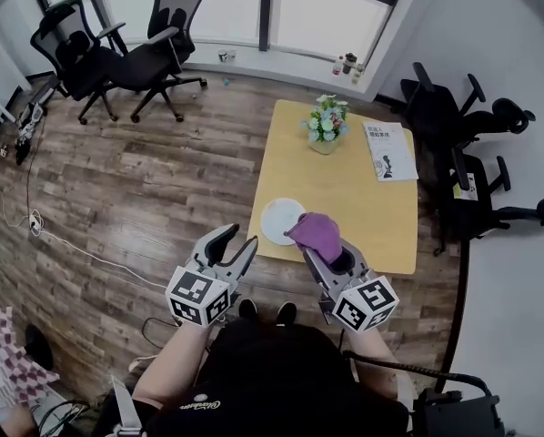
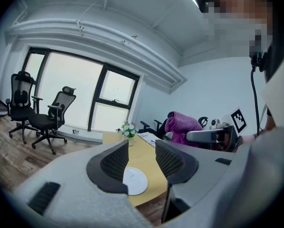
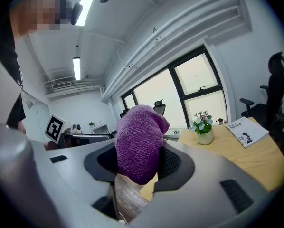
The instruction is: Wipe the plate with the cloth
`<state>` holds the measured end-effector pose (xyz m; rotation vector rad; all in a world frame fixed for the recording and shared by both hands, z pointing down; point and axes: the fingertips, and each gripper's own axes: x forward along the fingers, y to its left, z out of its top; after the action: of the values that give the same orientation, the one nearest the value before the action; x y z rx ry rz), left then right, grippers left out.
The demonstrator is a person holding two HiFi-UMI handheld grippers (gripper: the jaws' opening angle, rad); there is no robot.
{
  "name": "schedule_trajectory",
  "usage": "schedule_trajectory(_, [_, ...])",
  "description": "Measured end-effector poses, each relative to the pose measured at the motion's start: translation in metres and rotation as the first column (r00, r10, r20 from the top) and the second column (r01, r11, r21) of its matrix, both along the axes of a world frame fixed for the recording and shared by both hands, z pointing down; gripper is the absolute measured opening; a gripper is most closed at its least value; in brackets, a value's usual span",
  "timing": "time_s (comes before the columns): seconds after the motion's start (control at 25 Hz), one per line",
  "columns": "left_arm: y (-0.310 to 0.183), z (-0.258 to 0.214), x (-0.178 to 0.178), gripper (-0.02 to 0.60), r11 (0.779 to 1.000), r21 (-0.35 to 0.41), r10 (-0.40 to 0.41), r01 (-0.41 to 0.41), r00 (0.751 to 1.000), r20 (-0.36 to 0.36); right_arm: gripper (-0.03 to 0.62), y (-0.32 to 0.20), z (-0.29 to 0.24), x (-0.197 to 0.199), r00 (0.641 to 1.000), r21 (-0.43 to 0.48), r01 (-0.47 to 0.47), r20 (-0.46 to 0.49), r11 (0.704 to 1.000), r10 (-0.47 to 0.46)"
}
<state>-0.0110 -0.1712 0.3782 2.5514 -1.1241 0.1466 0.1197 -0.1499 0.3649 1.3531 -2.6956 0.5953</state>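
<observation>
Plate (image 1: 279, 221) near table (image 1: 345, 194) edge | right gripper (image 1: 316, 248) clamps cloth (image 1: 316, 231) | left gripper (image 1: 240, 238) jaws apart, empty

**Two grippers held out in front**

The left gripper (image 1: 239, 240) sits low in front of the body. Its two jaws are apart, with nothing between them. The right gripper (image 1: 325, 251) is near it, a bit further forward. Its jaws squeeze a purple cloth (image 1: 311, 231) that puffs out over their tips. The left arm (image 1: 174, 360) and right arm (image 1: 374, 342) are bare and reach forward.

Plate (image 1: 277, 221) seemingly unobstructed; vase (image 1: 325, 127), booklet (image 1: 387, 150) well apart.
</observation>
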Motion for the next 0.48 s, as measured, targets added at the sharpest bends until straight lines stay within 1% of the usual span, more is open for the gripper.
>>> schedule_trajectory(0.12, [-0.002,0.019,-0.003,0.179,0.999,-0.047,0.003,-0.003,1.000,0.010,0.170,-0.002,0.018,-0.006,1.000,-0.048,0.014,-0.021,0.999,-0.015])
schedule_trajectory(0.28, [-0.002,0.053,-0.001,0.179,0.992,-0.124,-0.001,0.004,1.000,0.023,0.170,-0.002,0.053,-0.011,0.994,-0.123,0.059,-0.081,0.991,-0.070])
schedule_trajectory(0.48, [-0.002,0.097,0.006,0.179,0.977,-0.212,0.022,-0.015,0.999,0.030,0.170,-0.006,0.097,-0.021,0.988,-0.218,0.099,-0.091,0.971,-0.121])
